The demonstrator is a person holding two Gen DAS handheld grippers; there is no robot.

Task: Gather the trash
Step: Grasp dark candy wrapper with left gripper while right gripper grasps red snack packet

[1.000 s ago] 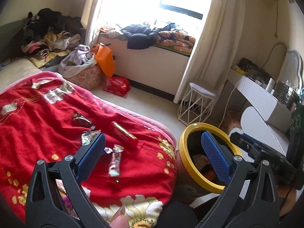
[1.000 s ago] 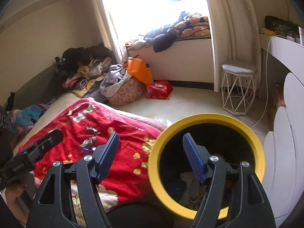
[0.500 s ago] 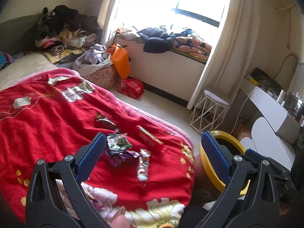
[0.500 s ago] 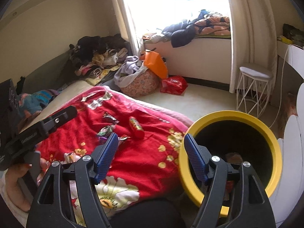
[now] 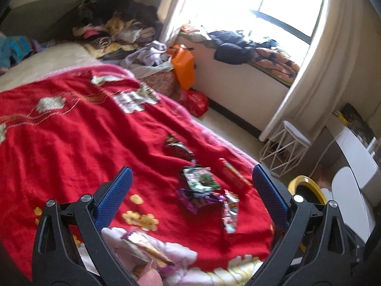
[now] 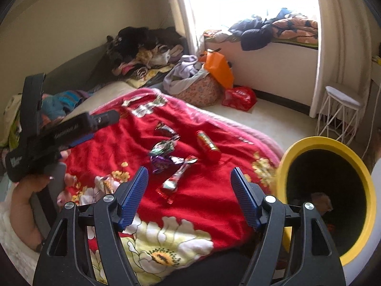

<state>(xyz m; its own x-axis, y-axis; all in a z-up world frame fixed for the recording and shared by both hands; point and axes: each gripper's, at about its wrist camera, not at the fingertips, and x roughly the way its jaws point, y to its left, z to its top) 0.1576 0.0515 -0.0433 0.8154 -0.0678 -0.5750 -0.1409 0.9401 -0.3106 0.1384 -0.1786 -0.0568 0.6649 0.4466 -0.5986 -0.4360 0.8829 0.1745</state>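
i hold left gripper jaws wide apart, empty, right gripper likewise, wrappers near red blanket edge, yellow bin beside it

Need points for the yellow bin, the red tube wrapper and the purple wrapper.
yellow bin (image 6: 302, 144), right wrist view, on the upper rim.
red tube wrapper (image 6: 208, 146), right wrist view, mid-body.
purple wrapper (image 5: 195, 199), left wrist view, centre of the crumpled foil.

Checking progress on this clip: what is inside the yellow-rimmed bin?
In the right wrist view, the yellow-rimmed bin holds a few crumpled pieces low down, one pale. The interior is dark, and the right gripper covers its lower left, so no count is possible.
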